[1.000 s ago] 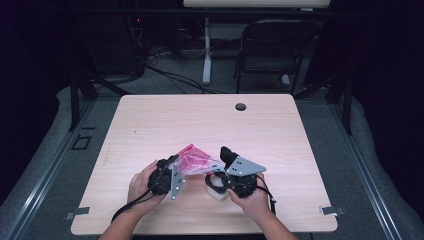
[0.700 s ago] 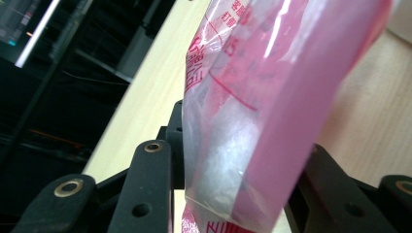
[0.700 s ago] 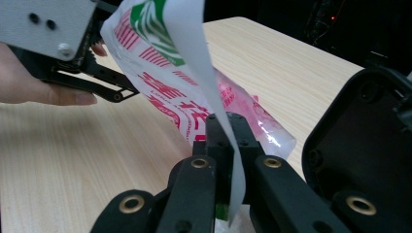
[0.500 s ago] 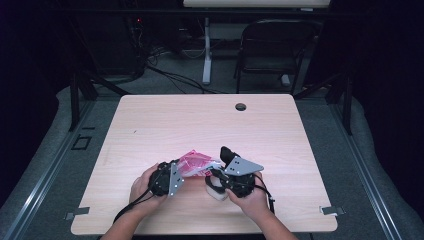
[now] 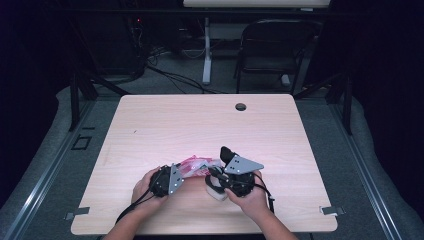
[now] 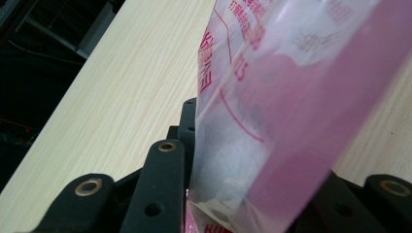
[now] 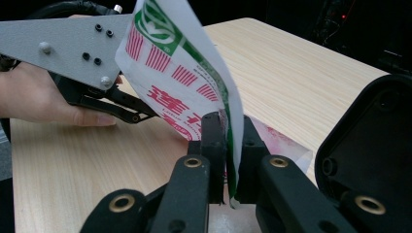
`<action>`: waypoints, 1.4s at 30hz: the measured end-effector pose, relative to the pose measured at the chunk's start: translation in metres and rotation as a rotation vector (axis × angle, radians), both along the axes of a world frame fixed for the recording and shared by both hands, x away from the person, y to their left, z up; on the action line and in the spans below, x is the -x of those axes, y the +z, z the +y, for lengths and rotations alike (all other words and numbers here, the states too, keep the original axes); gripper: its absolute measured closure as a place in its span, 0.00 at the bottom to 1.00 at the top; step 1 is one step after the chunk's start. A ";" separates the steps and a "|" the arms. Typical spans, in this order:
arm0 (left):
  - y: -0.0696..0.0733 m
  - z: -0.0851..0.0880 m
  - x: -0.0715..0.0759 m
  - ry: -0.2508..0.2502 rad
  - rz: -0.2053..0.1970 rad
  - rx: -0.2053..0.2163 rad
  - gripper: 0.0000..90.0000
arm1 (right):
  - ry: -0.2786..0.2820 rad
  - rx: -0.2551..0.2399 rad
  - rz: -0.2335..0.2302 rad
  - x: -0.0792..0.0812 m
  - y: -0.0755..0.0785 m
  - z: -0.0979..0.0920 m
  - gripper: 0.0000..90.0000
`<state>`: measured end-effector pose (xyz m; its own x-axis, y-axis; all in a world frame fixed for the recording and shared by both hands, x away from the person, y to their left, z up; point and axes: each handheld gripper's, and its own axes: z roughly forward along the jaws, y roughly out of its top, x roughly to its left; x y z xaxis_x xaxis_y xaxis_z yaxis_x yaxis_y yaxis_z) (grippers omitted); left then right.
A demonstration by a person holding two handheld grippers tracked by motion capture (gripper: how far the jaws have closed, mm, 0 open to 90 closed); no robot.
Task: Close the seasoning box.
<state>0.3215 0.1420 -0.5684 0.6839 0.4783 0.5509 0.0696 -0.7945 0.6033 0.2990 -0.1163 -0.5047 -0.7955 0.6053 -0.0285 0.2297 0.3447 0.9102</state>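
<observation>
Near the front edge of the table (image 5: 150, 125), between the two hands, lies a pink plastic bag (image 5: 196, 166) with red print, stretched from one gripper to the other. From the left gripper view the bag (image 6: 291, 97) rises close before the camera, translucent pink and clear, with red characters along its edge, and its lower end sits down between the black jaws, which are closed on it. From the right gripper view a white flap of the bag (image 7: 184, 82), printed with red stripes, red characters and a green border, stands up from between that gripper's jaws; the two jaws are drawn nearly together with the sheet pinched in the narrow gap.

The left gripper (image 5: 176, 175) lies in the person's left hand (image 5: 145, 192) at the bag's left end, its grey plate facing up. The right gripper (image 5: 214, 172) sits in the right hand (image 5: 250, 200) at the bag's right end, also topped by a grey three-cornered plate, with something white just beneath it that is too small to tell.

Farther up the pale wooden table is a dark round hole (image 5: 241, 106) near the far edge. Beyond the table stands a dark chair (image 5: 272, 50), with cables on the floor.
</observation>
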 end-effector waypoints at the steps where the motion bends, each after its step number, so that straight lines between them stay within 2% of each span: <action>1: 0.000 0.001 0.000 0.001 0.005 0.003 0.82 | 0.000 -0.001 0.000 0.000 0.000 0.000 0.93; 12: 0.000 0.006 -0.006 0.000 0.061 0.058 0.83 | 0.008 -0.053 0.004 0.001 0.004 -0.002 0.73; 19: 0.000 0.017 -0.014 0.042 0.122 0.157 0.83 | 0.002 -0.103 -0.005 0.001 0.006 -0.006 0.57; 23: 0.000 0.021 -0.016 0.061 0.142 0.192 0.84 | -0.016 -0.127 -0.014 0.000 0.006 -0.009 0.56; 31: -0.001 0.026 -0.019 0.068 0.161 0.222 0.84 | -0.027 -0.146 -0.020 0.001 0.007 -0.013 0.56; 42: -0.002 0.040 -0.027 0.124 0.203 0.319 0.85 | -0.080 -0.174 -0.012 -0.002 0.005 -0.020 0.57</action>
